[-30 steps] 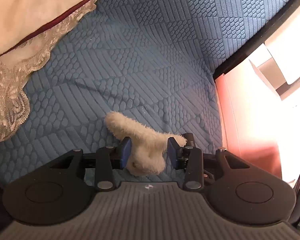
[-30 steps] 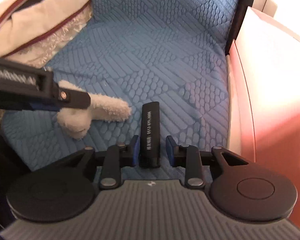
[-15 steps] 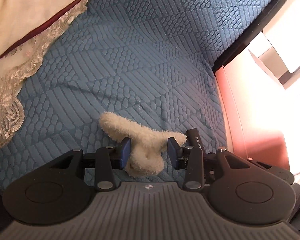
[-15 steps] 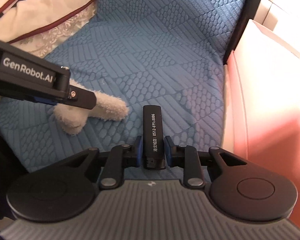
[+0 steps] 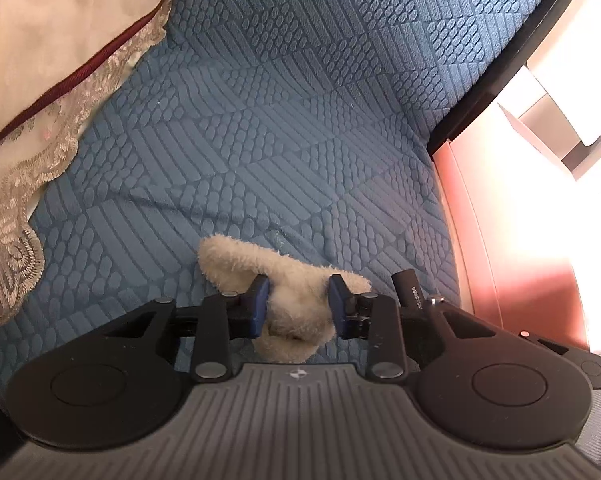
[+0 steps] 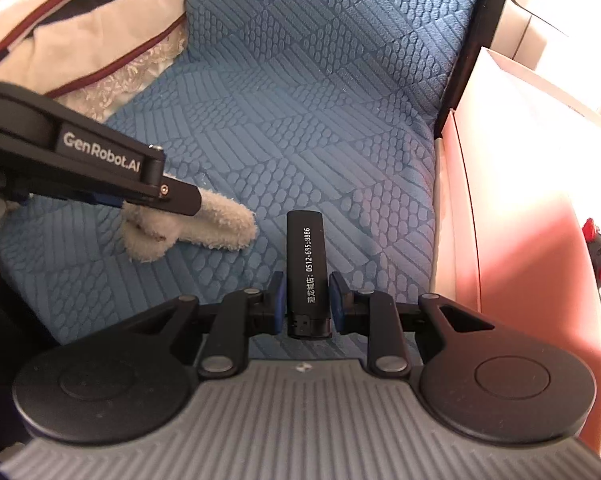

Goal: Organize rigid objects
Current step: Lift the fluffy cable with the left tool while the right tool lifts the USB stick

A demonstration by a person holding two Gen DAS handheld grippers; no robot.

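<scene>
This is a home, most likely a bedroom or living room with soft furnishings. The work surface is a blue quilted cover point(image 5: 300, 140) embossed with scale and stripe patterns, the kind spread over a bed or sofa, edged by a dark frame point(image 6: 472, 40). A cream blanket with a maroon stripe and lace trim point(image 5: 40, 92) lies bunched along one side. Beside the cushion stands a pink box point(image 6: 520, 200) in strong sunlight, with a small red-and-black figurine point(image 6: 600, 252) behind it. A fluffy cream plush toy point(image 5: 296, 308) rests on the cover, a household item.
</scene>
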